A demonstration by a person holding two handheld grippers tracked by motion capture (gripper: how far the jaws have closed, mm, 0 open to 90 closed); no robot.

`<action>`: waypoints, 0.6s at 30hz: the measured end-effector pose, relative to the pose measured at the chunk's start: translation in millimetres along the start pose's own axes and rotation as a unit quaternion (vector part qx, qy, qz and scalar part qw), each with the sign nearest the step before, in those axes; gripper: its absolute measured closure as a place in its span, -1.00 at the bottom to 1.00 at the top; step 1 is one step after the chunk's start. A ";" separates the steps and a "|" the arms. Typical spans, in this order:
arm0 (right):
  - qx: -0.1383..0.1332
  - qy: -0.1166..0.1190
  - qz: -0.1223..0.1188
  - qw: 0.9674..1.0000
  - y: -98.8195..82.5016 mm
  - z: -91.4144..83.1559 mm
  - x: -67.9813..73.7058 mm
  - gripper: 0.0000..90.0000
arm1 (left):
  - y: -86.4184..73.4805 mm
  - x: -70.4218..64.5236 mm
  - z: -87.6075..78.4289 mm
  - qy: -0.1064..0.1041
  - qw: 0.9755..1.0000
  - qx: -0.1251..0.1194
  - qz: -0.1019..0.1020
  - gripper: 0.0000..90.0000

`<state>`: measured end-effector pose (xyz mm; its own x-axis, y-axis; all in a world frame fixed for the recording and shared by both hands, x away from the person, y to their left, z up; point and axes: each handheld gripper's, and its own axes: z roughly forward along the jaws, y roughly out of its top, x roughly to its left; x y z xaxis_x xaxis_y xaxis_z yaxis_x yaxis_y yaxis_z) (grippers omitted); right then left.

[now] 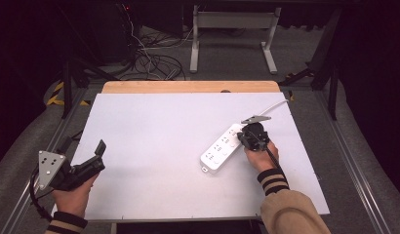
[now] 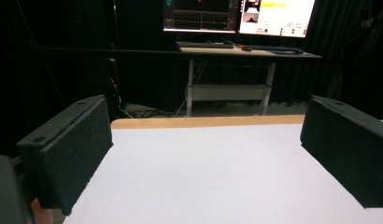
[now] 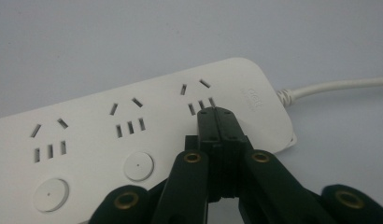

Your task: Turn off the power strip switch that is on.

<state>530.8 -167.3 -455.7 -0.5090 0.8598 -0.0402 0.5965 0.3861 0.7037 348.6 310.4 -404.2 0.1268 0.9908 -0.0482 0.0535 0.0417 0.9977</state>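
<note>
We see the white plastic power strip (image 1: 222, 148) lying diagonally, near-left to far-right, on the white bench (image 1: 154, 161), right hand-held gripper (image 3: 216, 113) closed, empty, tips at its cord end, left hand-held gripper (image 2: 203, 154) wide open, empty, far left.

A faint embossed brand mark sits on the cord end of the white power strip (image 3: 147, 126) in the right gripper view, just beside the last socket group; its small raised letters are too soft to read with certainty. Two lit monitors (image 2: 238, 16) on the far desk in the left gripper view carry on-screen text and figures, all too small to make out. No other writing, number or sign can be read.
</note>
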 end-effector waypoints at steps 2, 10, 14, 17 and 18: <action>0.001 0.001 -0.001 1.000 0.5 0.1 -0.1 1.00 | 0.1 -0.1 -0.1 0.000 1.000 -0.001 -0.001 -0.94; -0.001 -0.008 -0.008 1.000 0.7 0.3 2.7 1.00 | 0.3 -0.4 1.5 -0.002 1.000 0.000 0.002 -0.94; -0.010 0.001 -0.004 1.000 1.0 -0.9 2.7 1.00 | 0.4 -0.6 1.4 -0.002 1.000 -0.001 0.001 -0.94; -0.005 0.014 -0.005 1.000 1.9 -0.3 5.1 1.00 | 0.4 -0.2 1.5 -0.001 1.000 -0.001 0.001 -0.94; -0.006 0.007 -0.012 1.000 2.3 0.1 7.5 1.00 | 0.4 -0.1 1.4 -0.002 1.000 -0.001 0.001 -0.94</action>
<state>528.4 -160.0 -454.4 -0.5316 0.8457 -0.0468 0.5771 0.4021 0.7108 349.9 310.2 -403.9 0.1299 0.9904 -0.0474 0.0522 0.0409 0.9978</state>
